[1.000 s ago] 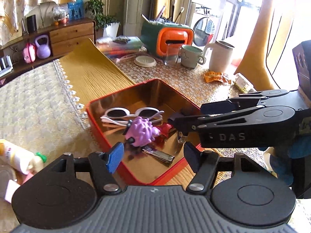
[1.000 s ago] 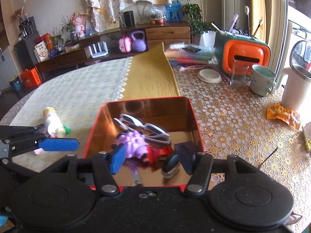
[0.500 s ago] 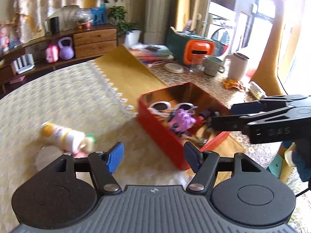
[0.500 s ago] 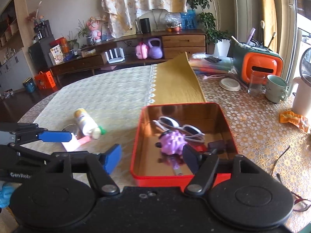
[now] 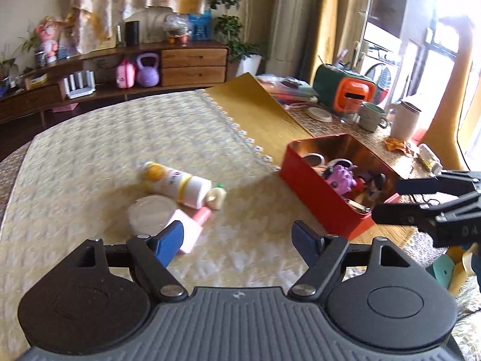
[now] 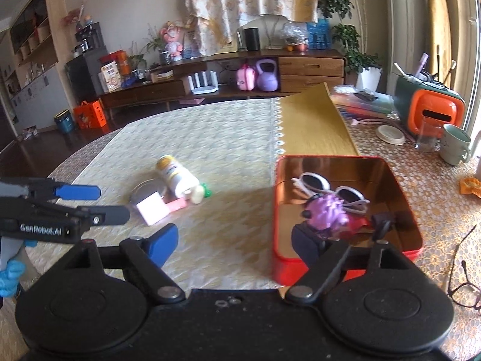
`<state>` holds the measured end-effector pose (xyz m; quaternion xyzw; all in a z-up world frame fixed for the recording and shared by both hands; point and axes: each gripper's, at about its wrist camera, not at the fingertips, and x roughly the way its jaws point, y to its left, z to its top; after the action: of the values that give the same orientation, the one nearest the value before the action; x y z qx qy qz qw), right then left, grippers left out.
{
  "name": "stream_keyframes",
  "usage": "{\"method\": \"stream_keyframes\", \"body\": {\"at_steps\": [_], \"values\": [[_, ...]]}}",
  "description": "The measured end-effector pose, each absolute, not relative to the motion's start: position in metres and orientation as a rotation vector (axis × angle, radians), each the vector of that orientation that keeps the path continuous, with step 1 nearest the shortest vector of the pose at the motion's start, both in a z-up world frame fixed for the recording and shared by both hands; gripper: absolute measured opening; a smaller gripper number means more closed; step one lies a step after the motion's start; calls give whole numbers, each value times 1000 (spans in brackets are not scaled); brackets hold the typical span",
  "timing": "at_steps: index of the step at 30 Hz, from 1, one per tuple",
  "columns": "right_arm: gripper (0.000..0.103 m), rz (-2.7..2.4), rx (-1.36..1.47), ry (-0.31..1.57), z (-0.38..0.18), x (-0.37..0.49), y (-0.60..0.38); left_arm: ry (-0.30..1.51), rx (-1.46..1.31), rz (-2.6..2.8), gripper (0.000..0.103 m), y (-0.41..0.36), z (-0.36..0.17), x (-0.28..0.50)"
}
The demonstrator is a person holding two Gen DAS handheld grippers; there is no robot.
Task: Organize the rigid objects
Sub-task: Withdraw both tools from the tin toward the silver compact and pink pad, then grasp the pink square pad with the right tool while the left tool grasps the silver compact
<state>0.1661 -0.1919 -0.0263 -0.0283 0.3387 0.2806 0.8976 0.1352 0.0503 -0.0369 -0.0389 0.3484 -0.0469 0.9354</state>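
Looking across a big bench (image 6: 210,138) covered in a cream woven cloth, with a lace cloth on its right side and a yellow strip (image 6: 312,126) running between the two. Behind it the room has a long wooden sideboard (image 6: 270,69) holding a purple kettlebell (image 6: 266,75), a pink toy and a white router, plus curtains and potted plants. At the bench's far right corner sit one orange-and-green box (image 6: 430,105), one glass, one green mug (image 6: 454,144) and one white lid. One red tin (image 6: 345,258) sits mid-bench by the yellow strip's near end, and inside it I count one pair of white sunglasses (image 6: 330,189), one purple spiky toy (image 6: 326,215) and some red and dark bits that are too blurry to name. Left of the tin, out on the cream cloth, is a little heap: one white bottle (image 6: 176,177) lying on its side, one round metal lid, one pink card-like thing (image 6: 153,209) and a small cream piece. One pair of glasses (image 6: 463,282) lies near the right edge. The left hand-held gripper (image 5: 239,237) and right hand-held gripper (image 6: 233,240) have both just been spreading wider, with nothing between the pads on either.
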Motion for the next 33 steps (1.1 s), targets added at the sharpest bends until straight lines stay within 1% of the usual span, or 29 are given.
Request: {"method": "stream_keyframes", "body": {"at_steps": [3, 5, 6, 8, 12, 19, 33], "values": [[88, 604, -53, 704, -29, 160, -182, 711, -87, -76, 79, 61, -41, 131], [94, 644, -42, 693, -30, 157, -177, 711, -90, -69, 79, 68, -43, 129], [99, 665, -34, 683, -30, 155, -174, 710, -90, -64, 79, 71, -43, 128], [102, 692, -34, 663, -31, 149, -167, 702, -84, -49, 79, 76, -43, 126], [103, 728, -51, 664, -35, 146, -149, 694, -84, -25, 83, 89, -45, 126], [103, 758, -95, 687, -46, 145, -118, 704, -95, 16, 83, 114, -52, 134], [101, 805, -177, 712, -69, 165, -76, 768, -101, 55, 83, 145, -81, 178]]}}
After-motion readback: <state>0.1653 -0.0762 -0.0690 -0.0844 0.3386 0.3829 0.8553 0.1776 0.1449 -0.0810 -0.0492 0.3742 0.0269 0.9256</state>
